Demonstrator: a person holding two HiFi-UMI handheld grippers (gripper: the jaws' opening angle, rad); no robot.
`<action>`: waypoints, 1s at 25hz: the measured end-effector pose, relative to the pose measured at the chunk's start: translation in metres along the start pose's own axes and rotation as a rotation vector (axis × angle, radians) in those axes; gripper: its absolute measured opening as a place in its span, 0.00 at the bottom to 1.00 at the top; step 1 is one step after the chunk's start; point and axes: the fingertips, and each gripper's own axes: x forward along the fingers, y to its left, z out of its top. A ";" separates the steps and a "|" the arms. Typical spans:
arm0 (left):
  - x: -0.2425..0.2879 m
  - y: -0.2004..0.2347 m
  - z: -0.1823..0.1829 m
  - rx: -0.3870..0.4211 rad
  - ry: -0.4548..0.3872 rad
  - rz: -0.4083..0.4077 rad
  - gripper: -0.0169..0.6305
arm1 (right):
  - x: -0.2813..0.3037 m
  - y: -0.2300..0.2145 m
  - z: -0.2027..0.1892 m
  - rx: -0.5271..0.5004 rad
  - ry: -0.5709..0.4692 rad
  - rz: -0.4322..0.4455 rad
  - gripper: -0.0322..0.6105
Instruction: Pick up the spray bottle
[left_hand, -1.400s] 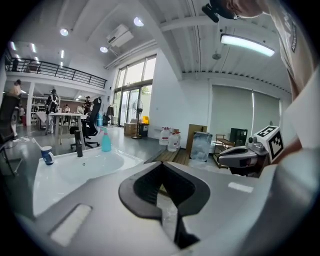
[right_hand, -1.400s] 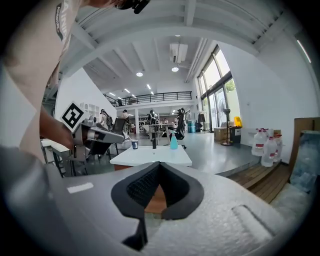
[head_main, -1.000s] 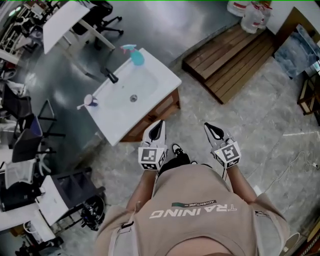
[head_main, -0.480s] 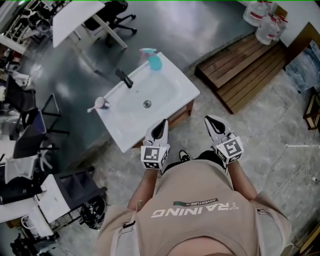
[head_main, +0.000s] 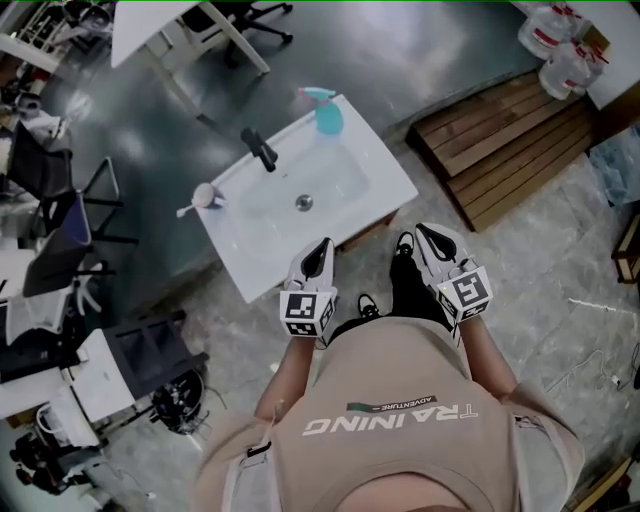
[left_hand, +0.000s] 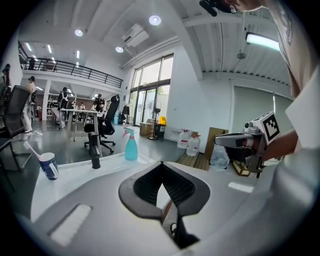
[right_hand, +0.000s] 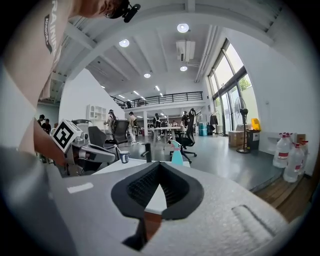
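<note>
White left tongs (head_main: 322, 244) and right tongs (head_main: 421, 231), pressed together empty, point toward the sink (head_main: 246, 256).

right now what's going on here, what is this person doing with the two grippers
A person stands at the near edge of a white sink, a gripper in each hand. The left gripper and the right gripper are both shut and empty, pointing toward the basin. The blue spray bottle stands untouched at the sink's far corner.
</note>
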 end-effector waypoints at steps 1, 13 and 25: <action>0.007 0.002 0.001 -0.001 0.002 0.008 0.05 | 0.007 -0.007 -0.002 0.008 0.002 0.006 0.05; 0.127 0.033 0.061 -0.029 0.004 0.116 0.05 | 0.124 -0.113 0.049 -0.032 -0.064 0.184 0.05; 0.182 0.054 0.091 -0.053 -0.003 0.238 0.05 | 0.180 -0.161 0.046 -0.016 -0.016 0.305 0.05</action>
